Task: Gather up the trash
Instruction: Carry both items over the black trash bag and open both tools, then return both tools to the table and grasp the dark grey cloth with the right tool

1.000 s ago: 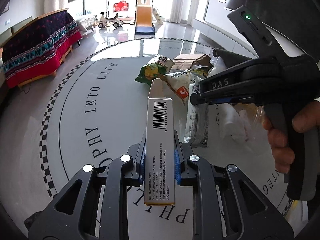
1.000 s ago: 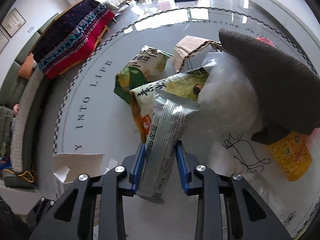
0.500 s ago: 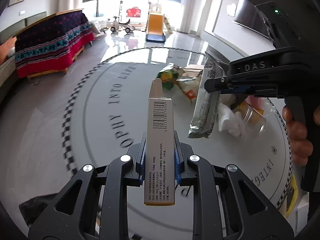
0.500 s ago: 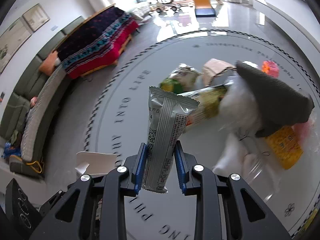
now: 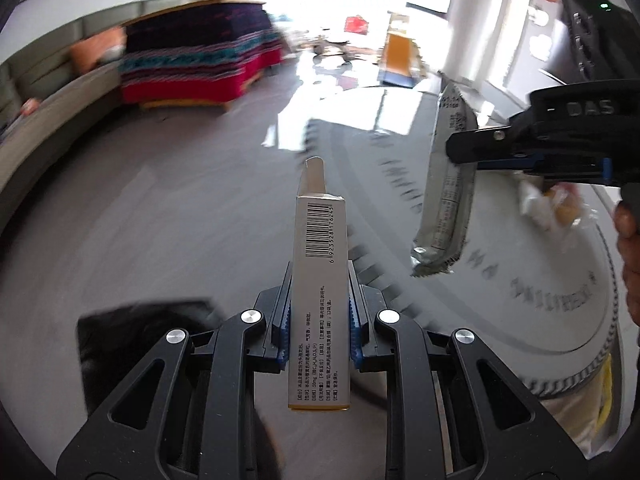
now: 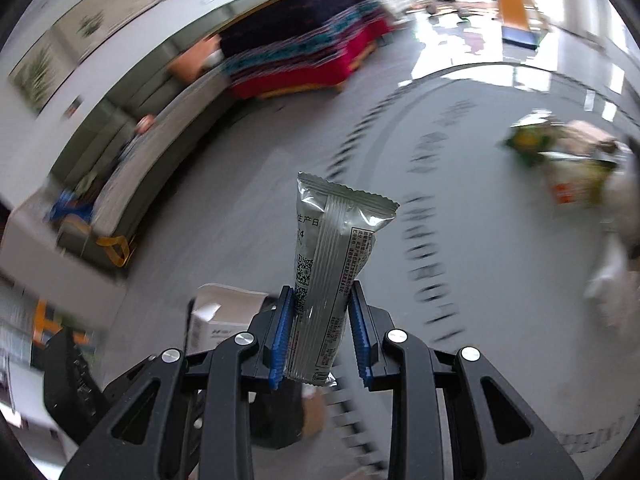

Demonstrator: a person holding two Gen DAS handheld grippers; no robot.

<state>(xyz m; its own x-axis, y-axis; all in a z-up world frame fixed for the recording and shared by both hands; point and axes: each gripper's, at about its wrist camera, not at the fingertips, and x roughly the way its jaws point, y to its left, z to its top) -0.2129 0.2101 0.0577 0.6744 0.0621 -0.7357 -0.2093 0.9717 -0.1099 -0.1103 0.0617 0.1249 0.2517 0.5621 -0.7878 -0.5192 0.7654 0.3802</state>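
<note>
Left gripper (image 5: 316,330) clenched on carton (image 5: 318,300) | right gripper (image 6: 320,334) grasping silver wrapper (image 6: 334,264) | we've swung both off table (image 5: 520,280), trash pile (image 6: 568,168) now behind | likely heading binward.

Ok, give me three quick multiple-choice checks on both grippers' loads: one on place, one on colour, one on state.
1. Where does the barcode box sit?
A between the left gripper's pads
B flat on the round table
C in the right gripper

2. What colour is the snack wrapper that the right gripper holds?
A green
B silver
C red

3. How stands the left gripper?
A open and empty
B shut on the box
C out of view

Key: 1 A, blue pads flank it; 2 B, shiny foil; 3 B, pads press both sides.
</note>
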